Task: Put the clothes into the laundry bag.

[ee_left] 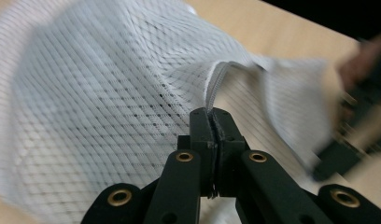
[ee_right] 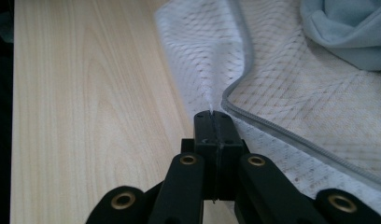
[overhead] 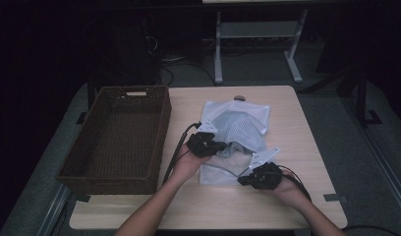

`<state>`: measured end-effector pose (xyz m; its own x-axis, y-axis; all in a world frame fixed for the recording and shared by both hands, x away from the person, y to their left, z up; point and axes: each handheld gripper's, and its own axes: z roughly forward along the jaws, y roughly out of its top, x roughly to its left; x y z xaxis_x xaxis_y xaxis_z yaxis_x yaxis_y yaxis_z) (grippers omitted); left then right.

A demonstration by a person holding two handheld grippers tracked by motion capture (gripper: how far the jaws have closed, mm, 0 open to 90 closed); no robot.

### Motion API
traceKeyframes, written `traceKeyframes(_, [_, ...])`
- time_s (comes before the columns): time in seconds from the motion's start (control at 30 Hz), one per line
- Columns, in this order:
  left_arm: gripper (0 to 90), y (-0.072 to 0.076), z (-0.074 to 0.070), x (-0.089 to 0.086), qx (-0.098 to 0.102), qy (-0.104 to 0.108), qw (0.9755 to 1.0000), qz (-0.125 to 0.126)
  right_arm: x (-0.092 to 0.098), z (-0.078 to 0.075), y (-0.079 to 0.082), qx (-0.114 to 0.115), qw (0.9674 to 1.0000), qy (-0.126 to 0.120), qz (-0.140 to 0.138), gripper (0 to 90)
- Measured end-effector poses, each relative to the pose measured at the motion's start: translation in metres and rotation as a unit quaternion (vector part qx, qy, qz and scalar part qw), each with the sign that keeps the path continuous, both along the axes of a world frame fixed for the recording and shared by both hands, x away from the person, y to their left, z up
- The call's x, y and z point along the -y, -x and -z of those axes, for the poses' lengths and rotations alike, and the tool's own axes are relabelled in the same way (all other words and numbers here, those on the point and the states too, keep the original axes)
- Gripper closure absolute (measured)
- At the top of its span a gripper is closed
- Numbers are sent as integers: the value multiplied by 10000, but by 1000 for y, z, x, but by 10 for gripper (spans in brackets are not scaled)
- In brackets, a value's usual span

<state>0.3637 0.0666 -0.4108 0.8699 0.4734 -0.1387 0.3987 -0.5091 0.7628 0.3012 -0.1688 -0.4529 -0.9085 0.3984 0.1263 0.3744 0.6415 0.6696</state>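
Right, both my grippers are clenched on the white mesh laundry bag [overhead: 235, 129], which lies mid-frame on the table [overhead: 297, 147]. My left gripper [ee_left: 212, 114] pinches the zipper edge at the bag's opening; my right gripper [ee_right: 212, 114] pinches a thin fold of mesh at the lower corner. Trouble ahead: such a small bite could slip if I pull apart hard. The pale blue cloth [ee_right: 349, 32] inside might spill, though the left view is blurred, so I'm unsure how wide the mouth gapes.
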Motion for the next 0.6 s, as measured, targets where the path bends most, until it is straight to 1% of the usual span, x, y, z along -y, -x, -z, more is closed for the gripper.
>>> traceKeyframes(0.03, [880, 6, 7, -1, -105, -129, 9998, 134, -1, 0, 0, -3, 10000, 26, 19, 896])
traceKeyframes(0.07, [880, 8, 12, -2, -146, -202, 9995, 202, -1, 1, 0, 1, 10000, 30, 24, 897])
traceKeyframes(0.1, [880, 9, 18, -1, -231, -262, 9991, 249, -1, 1, 0, 8, 10000, 34, 31, 896])
traceKeyframes(0.13, [879, 9, 18, -1, -231, -262, 9991, 249, -1, 1, 0, 8, 10000, 34, 31, 896])
traceKeyframes(0.17, [879, 9, 29, 2, -333, -424, 9980, 322, -1, 1, -1, 14, 10000, 45, 49, 897])
traceKeyframes(0.23, [876, 8, 38, 7, -441, -511, 9970, 367, 0, 2, -1, 24, 10000, 47, 51, 895])
traceKeyframes(0.33, [840, 7, 47, 12, -492, -638, 9959, 421, 1, 1, -1, 18, 10000, 22, 77, 893])
traceKeyframes(0.4, [808, 8, 46, 12, -509, -589, 9961, 418, 3, 1, -1, 21, 9999, -5, 106, 892])
traceKeyframes(0.43, [778, 8, 46, 12, -509, -589, 9961, 418, 3, 1, -1, 21, 9999, -5, 106, 892])
traceKeyframes(0.47, [749, 10, 42, 9, -487, -510, 9967, 397, 5, 0, -1, 57, 9999, -52, 136, 851])
traceKeyframes(0.5, [723, 10, 42, 9, -487, -510, 9967, 397, 5, -1, -1, 64, 9998, -84, 159, 814])
traceKeyframes(0.53, [723, 11, 38, 7, -472, -441, 9972, 384, 5, -1, -1, 64, 9998, -84, 159, 814])
traceKeyframes(0.57, [642, 13, 33, 3, -497, -338, 9975, 372, 8, -3, 1, 79, 9997, -106, 221, 737])
traceKeyframes(0.6, [617, 14, 31, 1, -500, -304, 9976, 370, 9, -3, 1, 85, 9995, -136, 258, 701])
